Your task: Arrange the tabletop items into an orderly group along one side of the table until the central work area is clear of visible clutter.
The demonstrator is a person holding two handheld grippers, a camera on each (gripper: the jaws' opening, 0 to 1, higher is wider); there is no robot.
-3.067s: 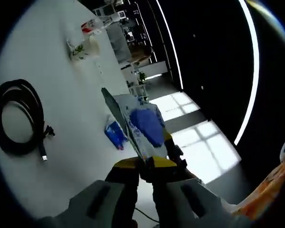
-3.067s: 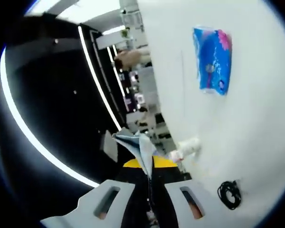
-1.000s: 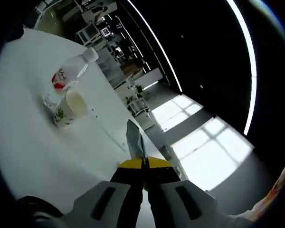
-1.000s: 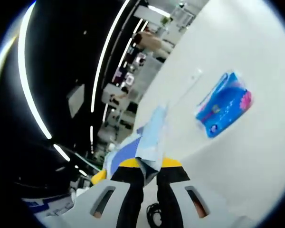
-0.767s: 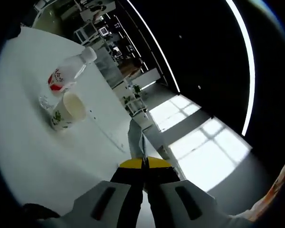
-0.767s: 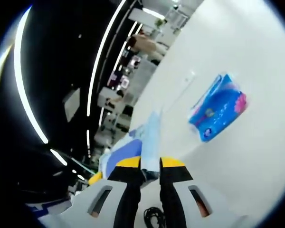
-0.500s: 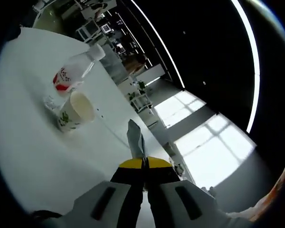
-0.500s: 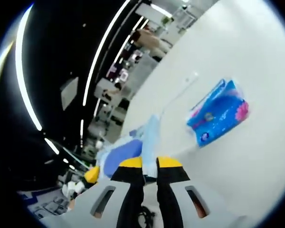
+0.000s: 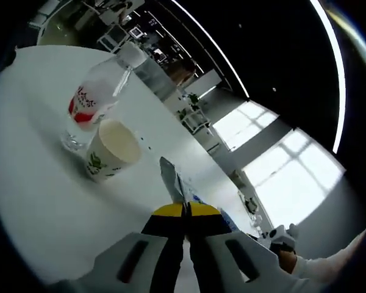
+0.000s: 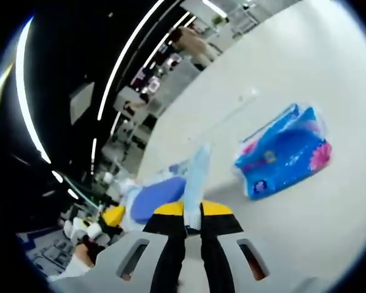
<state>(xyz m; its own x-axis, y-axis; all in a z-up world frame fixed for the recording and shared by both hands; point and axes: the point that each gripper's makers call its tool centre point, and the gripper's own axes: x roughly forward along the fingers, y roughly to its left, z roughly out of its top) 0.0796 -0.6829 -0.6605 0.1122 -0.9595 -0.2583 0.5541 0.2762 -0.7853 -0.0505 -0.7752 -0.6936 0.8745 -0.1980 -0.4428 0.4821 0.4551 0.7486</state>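
Closer now in the left gripper view, the white paper cup [image 9: 113, 148] and clear plastic bottle [image 9: 94, 97] touch on the white table [image 9: 43, 201]. Both grippers, left gripper [image 9: 184, 210] and right gripper [image 10: 192, 221], clamp the thin blue-printed sheet [image 10: 195, 177]; a blue plastic tissue pack [image 10: 283, 151] lies nearby.

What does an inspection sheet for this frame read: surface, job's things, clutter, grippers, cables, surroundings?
Surface: white table, mostly bare.
Job's things: paper cup beside a water bottle; blue tissue pack lying flat; a light-blue sheet held by both grippers.
Clutter: nothing seen beyond these.
Grippers: left gripper and right gripper both shut on the sheet.
Cables: nothing seen.
Surroundings: dark ceiling with light strips, bright windows, office furniture.
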